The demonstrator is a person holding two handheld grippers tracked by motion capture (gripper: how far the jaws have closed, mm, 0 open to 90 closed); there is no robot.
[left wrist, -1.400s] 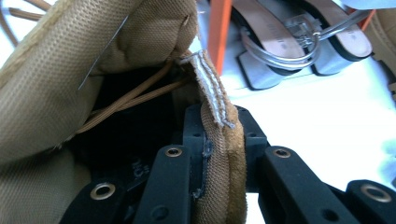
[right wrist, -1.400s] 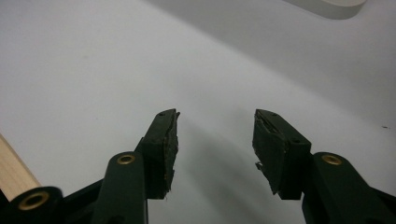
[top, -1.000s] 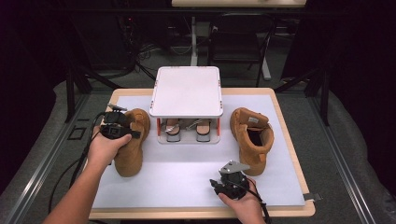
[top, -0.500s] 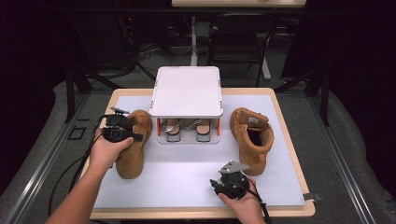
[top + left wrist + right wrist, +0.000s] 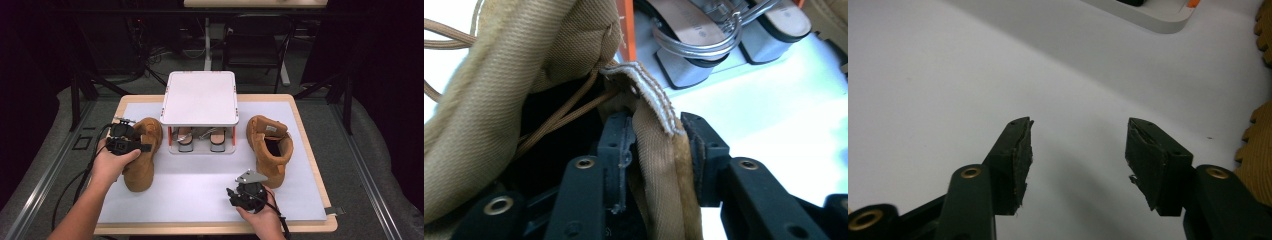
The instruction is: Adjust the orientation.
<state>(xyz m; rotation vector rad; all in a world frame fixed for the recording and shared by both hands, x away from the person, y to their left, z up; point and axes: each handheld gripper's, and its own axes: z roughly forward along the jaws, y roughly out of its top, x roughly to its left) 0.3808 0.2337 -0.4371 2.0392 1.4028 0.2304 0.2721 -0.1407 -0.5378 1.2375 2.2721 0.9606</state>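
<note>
Tan boot (image 5: 142, 155), left of the white shoe rack (image 5: 200, 97) on the white mat (image 5: 200, 190): my left gripper (image 5: 655, 142) straddles its collar; the jaws have just been opening, the leather between them, whether the pads touch it I cannot tell. Left gripper view adds laces and silver-strapped sandals (image 5: 704, 30). My right gripper (image 5: 1078, 150), jaws just opening, wide and empty over the mat. Second boot (image 5: 270, 147) stands right of the rack.
</note>
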